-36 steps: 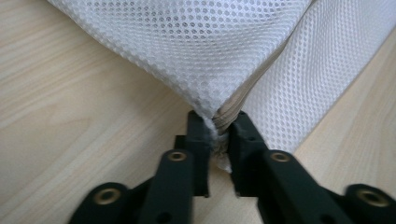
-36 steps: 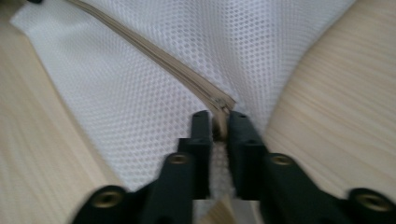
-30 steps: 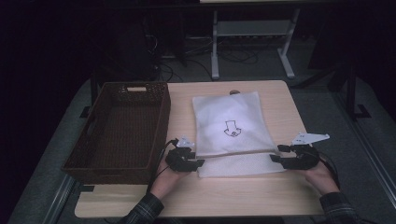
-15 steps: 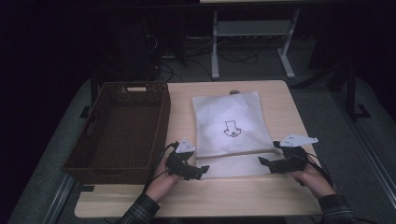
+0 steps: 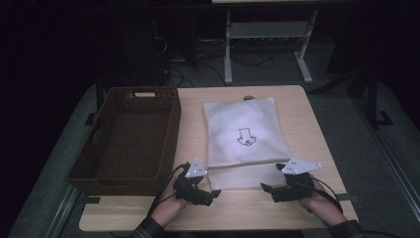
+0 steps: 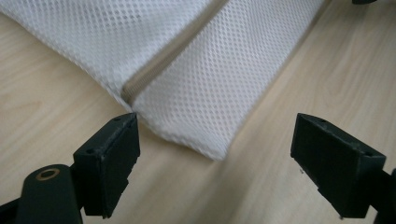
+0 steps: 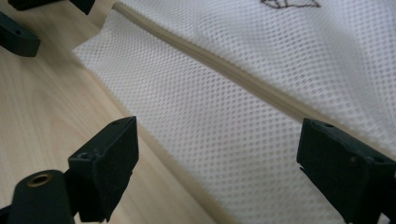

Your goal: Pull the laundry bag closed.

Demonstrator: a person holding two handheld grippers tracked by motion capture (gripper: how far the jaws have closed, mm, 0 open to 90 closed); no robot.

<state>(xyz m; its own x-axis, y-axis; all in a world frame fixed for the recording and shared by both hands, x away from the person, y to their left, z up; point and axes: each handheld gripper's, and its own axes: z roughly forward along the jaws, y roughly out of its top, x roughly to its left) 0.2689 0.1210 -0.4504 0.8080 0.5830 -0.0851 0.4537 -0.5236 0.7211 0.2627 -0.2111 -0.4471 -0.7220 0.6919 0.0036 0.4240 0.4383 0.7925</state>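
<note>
Mesh of the white laundry bag (image 5: 245, 136) could snag my spread left hand-held gripper (image 5: 214, 192) or equally spread right hand-held gripper (image 5: 264, 187), undoing the fold.

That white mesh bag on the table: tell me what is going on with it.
A person works with a two-jaw gripper in each hand. The white mesh bag lies flat on the table, its near edge folded along the zipper. The left gripper and right gripper have just opened and let go; both sit at the bag's near corners. A wicker basket stands alongside.
</note>
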